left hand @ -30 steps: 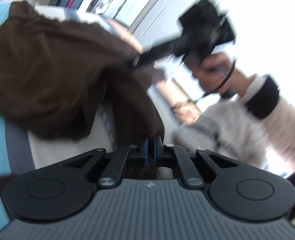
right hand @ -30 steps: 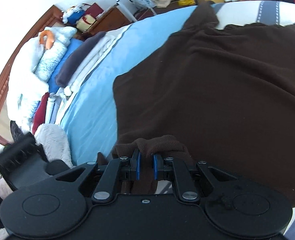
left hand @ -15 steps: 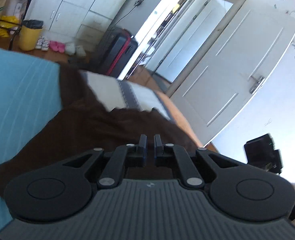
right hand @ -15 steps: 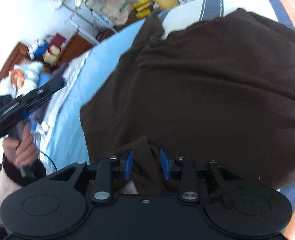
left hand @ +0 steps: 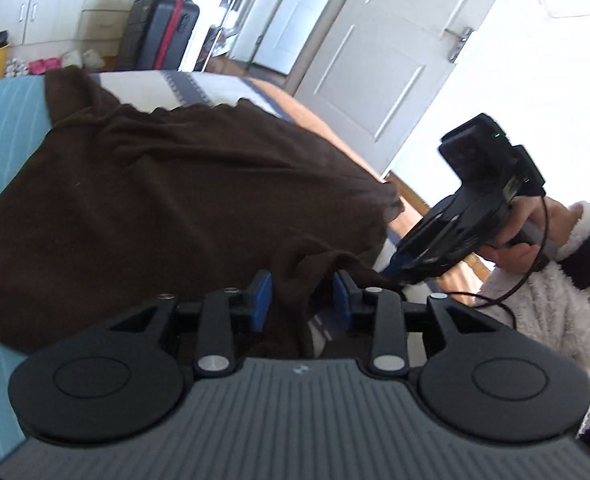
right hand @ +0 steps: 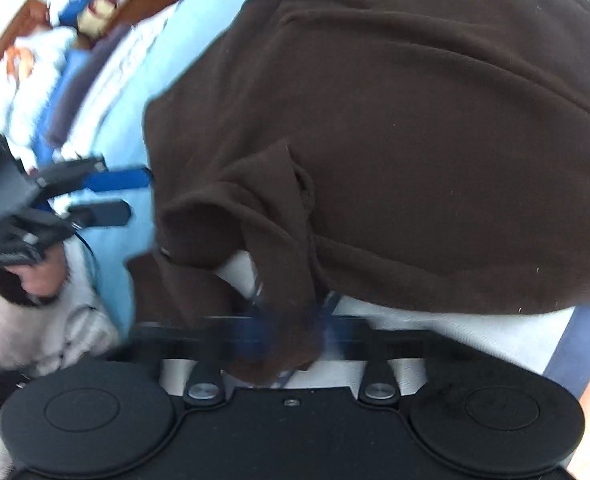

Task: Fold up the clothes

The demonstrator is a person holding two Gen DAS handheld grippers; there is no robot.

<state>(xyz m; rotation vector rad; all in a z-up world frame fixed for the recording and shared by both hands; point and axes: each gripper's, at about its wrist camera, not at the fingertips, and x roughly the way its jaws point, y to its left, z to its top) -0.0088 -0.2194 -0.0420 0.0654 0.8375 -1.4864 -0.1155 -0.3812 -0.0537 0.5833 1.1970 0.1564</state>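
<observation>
garment: brown fleece garment (left hand: 167, 208) lies spread over the bed, most of it flat, with a bunched corner at the near edge; which piece of clothing it is, i cannot tell.
near corner: a rumpled fold (right hand: 255, 216) stands up off the bedding and hangs partly over the bed's edge, a pale striped sheet showing under it.
left gripper: left gripper (left hand: 302, 295) has its blue pads spread apart with a hump of the brown cloth between them; the pads do not press on it.
right gripper: right gripper (right hand: 287, 320) is motion-blurred at the fingers; cloth lies across them, but i cannot tell whether they are parted or closed on it.
risk, slip: fleece is thick and springy, so a shallow bite may take one layer only and let the rest sag.
risk, drag: the hanging corner may pull more cloth off the bed edge if it is lifted unevenly.
risk, clash: both grippers work the same corner close together and could knock or pinch each other's cloth.
texture: matte, fuzzy, soft folds, wavy far hem.
bedding: light blue striped bedspread (left hand: 3, 128), smooth, with white and grey banding beyond.
room: white door (left hand: 379, 60); dark suitcase (left hand: 159, 28).
</observation>
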